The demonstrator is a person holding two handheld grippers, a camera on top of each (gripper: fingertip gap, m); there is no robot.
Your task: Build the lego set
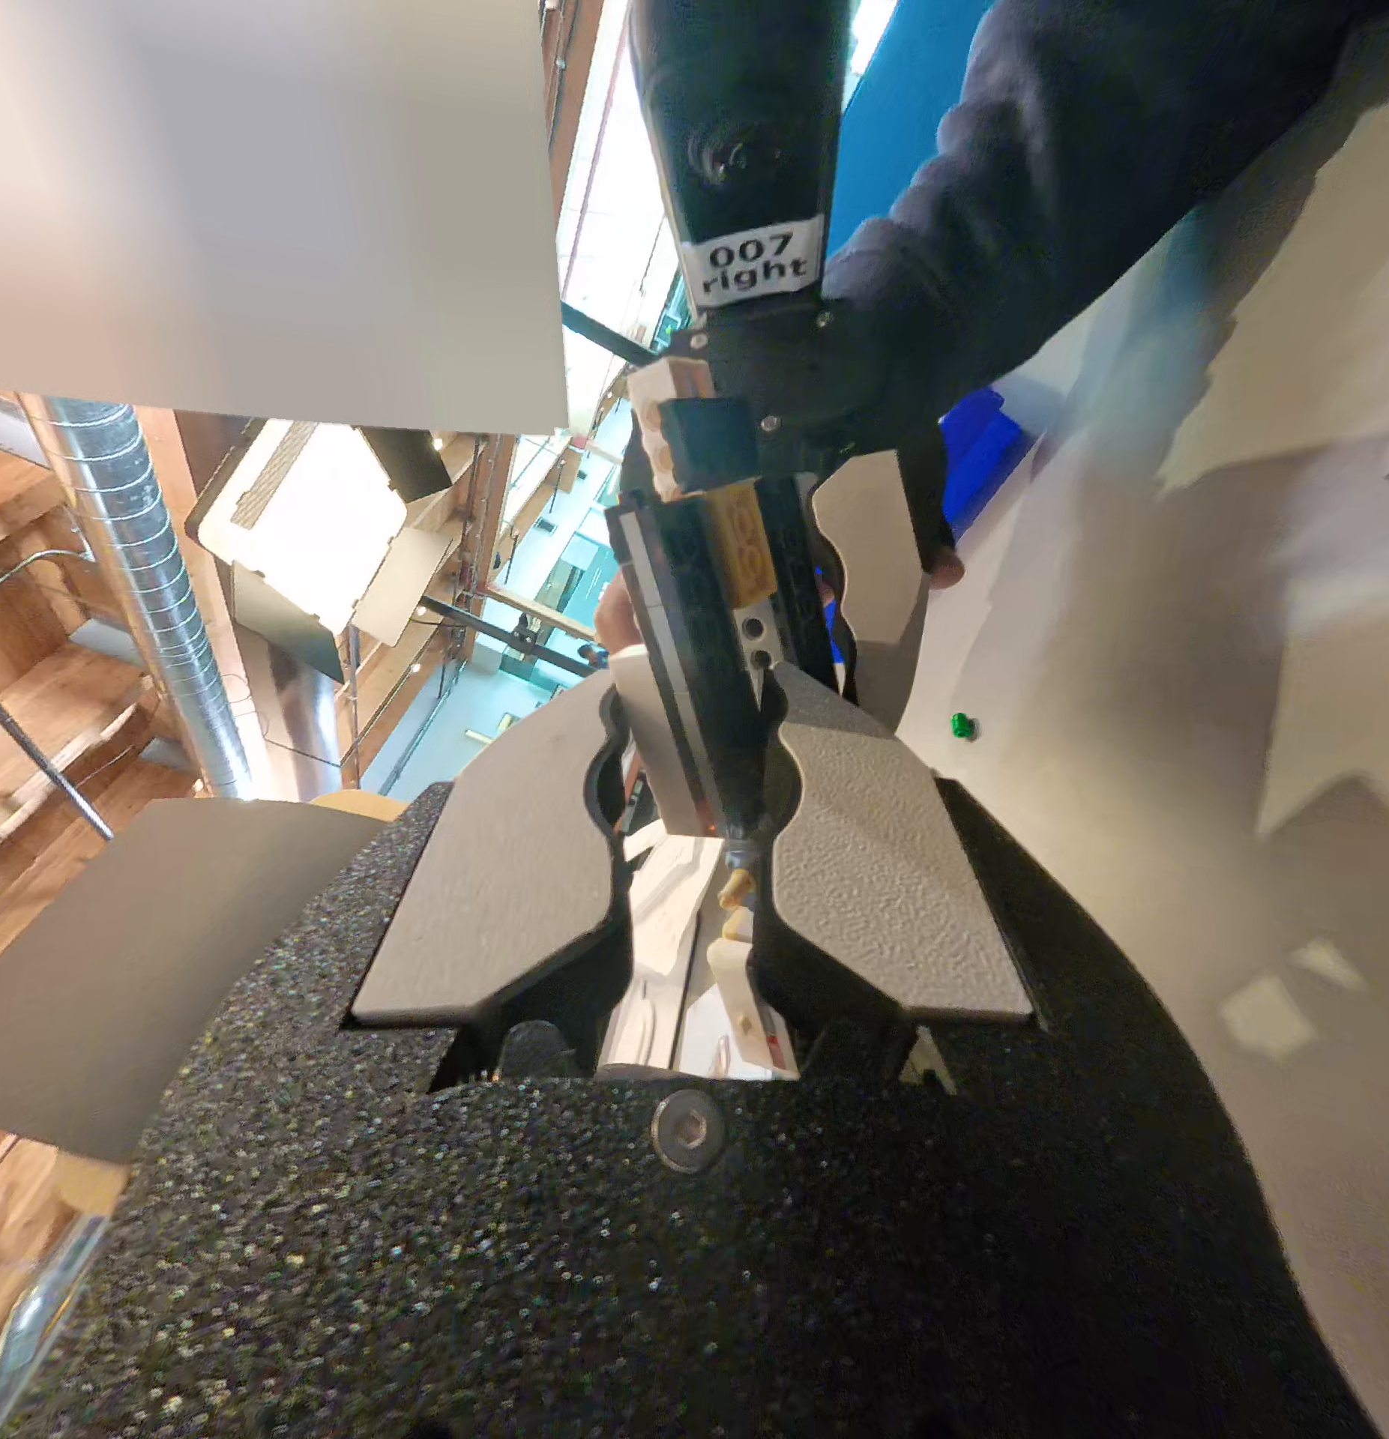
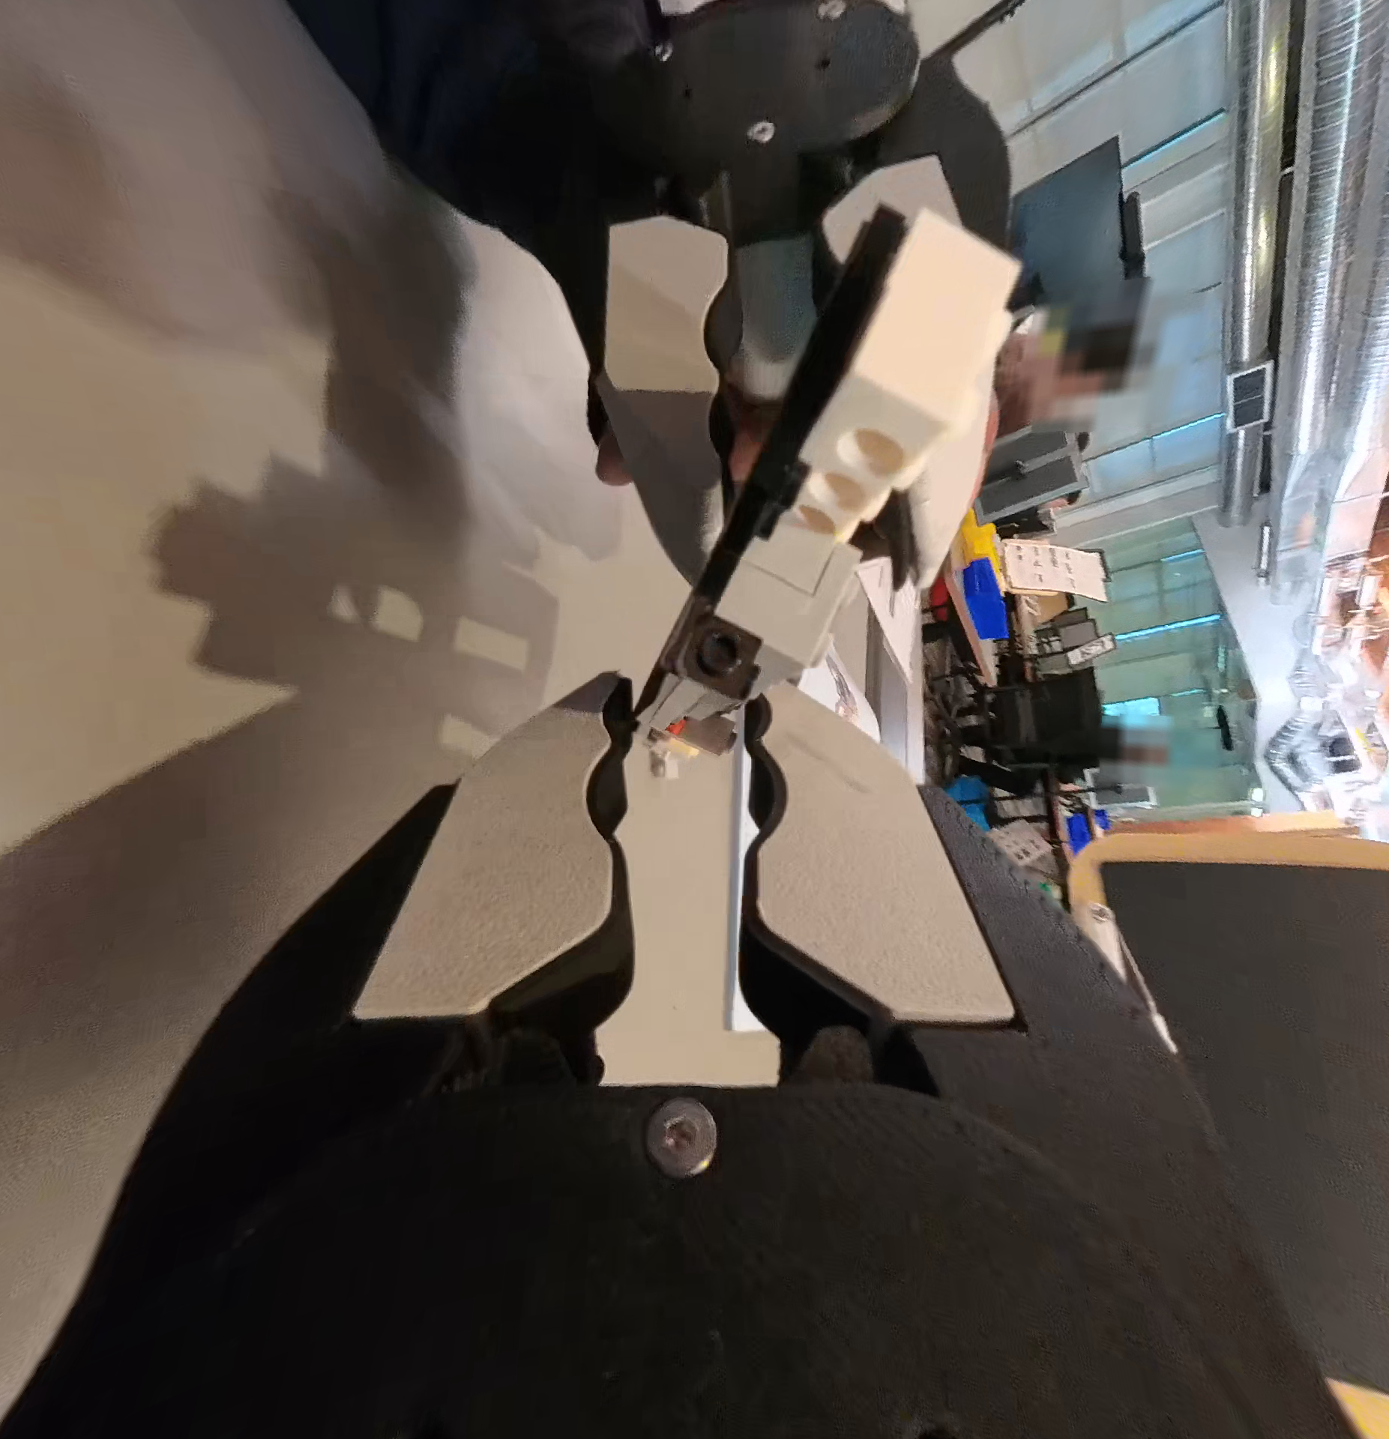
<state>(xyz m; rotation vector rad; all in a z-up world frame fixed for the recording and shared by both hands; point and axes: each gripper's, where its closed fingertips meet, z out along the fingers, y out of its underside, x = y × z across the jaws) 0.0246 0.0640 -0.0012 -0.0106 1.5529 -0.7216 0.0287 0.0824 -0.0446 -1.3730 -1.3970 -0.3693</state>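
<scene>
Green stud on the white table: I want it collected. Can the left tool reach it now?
Probably not: the left tool has the black-and-grey brick assembly between its jaws, though the green stud lies unobstructed.

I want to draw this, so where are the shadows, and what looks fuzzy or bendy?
Right wrist view: big dark shadows with blocky edges fall on the white table; the white brick of the toy-brick model looks smeared by motion. Left wrist view: the table at right is blurred and shadowed, and a bright lamp panel glares white. Both views bend outward at the edges, like a fisheye.
</scene>
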